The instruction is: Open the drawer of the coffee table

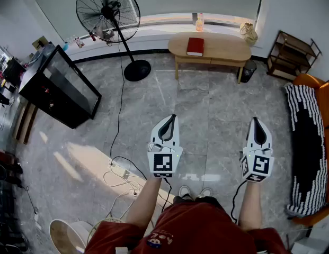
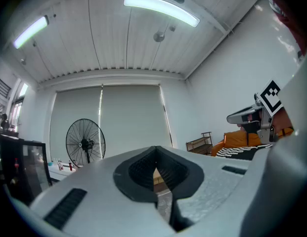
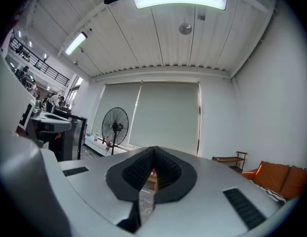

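Note:
The wooden coffee table point(image 1: 222, 49) stands far ahead by the window, with a red book point(image 1: 195, 46) on its top. Its drawer front under the top looks closed. Both grippers are held level over the tiled floor, well short of the table. My left gripper point(image 1: 172, 117) is shut with nothing in it, its tips meeting in the left gripper view point(image 2: 154, 147). My right gripper point(image 1: 256, 119) is likewise shut and empty point(image 3: 153, 148). A sliver of the table shows through the gap below each pair of jaws.
A black standing fan point(image 1: 107, 12) and its cord are at the back left. A dark glass cabinet point(image 1: 58, 86) stands at the left. An orange sofa with a striped throw point(image 1: 307, 136) lines the right. Cables point(image 1: 122, 176) lie on the floor near my feet.

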Demonstrator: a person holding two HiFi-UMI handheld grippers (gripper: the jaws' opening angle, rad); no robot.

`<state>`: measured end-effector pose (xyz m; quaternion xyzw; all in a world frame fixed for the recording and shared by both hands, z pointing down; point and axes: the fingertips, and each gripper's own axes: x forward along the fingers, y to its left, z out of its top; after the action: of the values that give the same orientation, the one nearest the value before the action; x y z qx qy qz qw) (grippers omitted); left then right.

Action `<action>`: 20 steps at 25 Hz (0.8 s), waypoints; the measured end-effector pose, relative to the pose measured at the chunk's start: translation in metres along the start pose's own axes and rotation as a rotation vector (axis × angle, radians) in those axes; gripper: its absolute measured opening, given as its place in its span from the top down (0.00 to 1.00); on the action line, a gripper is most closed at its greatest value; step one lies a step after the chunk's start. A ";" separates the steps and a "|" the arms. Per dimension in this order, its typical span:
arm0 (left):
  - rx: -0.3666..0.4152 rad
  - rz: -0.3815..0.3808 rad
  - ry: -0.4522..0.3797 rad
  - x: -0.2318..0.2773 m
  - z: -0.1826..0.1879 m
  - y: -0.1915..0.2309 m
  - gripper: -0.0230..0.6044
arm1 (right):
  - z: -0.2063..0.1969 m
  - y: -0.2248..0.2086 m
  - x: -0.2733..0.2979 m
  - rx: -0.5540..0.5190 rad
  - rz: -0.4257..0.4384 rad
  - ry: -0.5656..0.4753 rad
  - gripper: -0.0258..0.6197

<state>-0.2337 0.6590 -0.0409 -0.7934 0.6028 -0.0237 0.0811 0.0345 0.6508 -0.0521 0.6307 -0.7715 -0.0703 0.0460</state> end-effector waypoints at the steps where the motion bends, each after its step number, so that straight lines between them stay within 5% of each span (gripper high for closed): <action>1: 0.011 0.003 -0.001 0.000 0.002 -0.003 0.95 | -0.001 -0.001 -0.002 0.003 0.002 0.001 0.97; 20: 0.023 -0.037 -0.004 0.042 0.023 -0.085 0.95 | -0.017 -0.065 0.001 0.023 0.021 0.020 0.97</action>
<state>-0.1386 0.6433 -0.0531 -0.8034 0.5876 -0.0308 0.0911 0.1002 0.6363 -0.0458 0.6236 -0.7784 -0.0544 0.0472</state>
